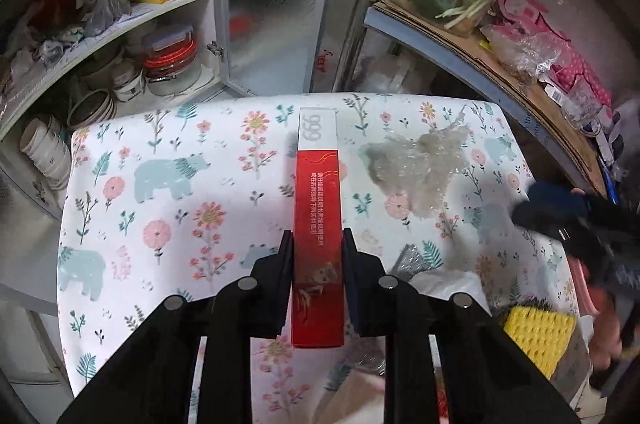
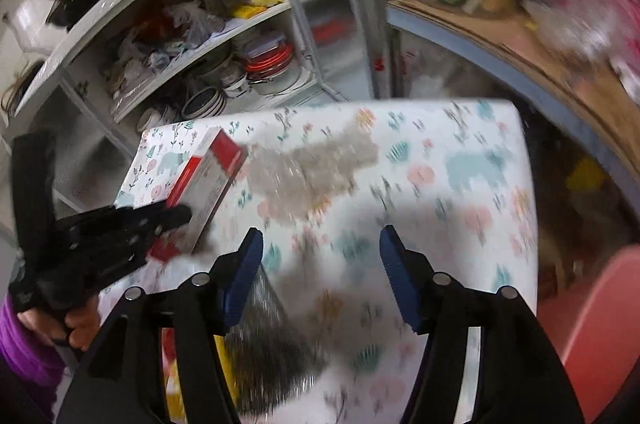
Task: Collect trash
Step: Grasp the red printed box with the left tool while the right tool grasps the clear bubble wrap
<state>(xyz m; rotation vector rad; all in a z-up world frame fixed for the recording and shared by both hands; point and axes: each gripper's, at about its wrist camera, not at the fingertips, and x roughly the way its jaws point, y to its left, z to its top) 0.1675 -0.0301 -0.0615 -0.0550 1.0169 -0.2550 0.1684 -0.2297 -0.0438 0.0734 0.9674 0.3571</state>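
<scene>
A long red and white carton point(image 1: 318, 203) lies lengthwise between the black fingers of my left gripper point(image 1: 318, 236), whose pads press on its two long sides. In the right wrist view the carton point(image 2: 208, 179) is tilted up off the cloth in the left gripper point(image 2: 176, 220). A crumpled sheet of clear plastic wrap point(image 1: 416, 163) point(image 2: 312, 167) lies on the floral tablecloth beyond. My right gripper point(image 2: 321, 232) hovers open over the cloth with nothing between its blue pads. It shows blurred at the right edge point(image 1: 560, 216). A silvery foil wrapper point(image 2: 272, 336) lies under its left finger.
The small table point(image 1: 160, 183) wears a bear and flower cloth. An open white cabinet point(image 1: 120, 63) with bowls and containers stands behind it. A shelf point(image 1: 460, 35) at the right holds vegetables and bags. A yellow sponge point(image 1: 538, 334) is near the front right; a pink object point(image 2: 600, 324) is beside the table.
</scene>
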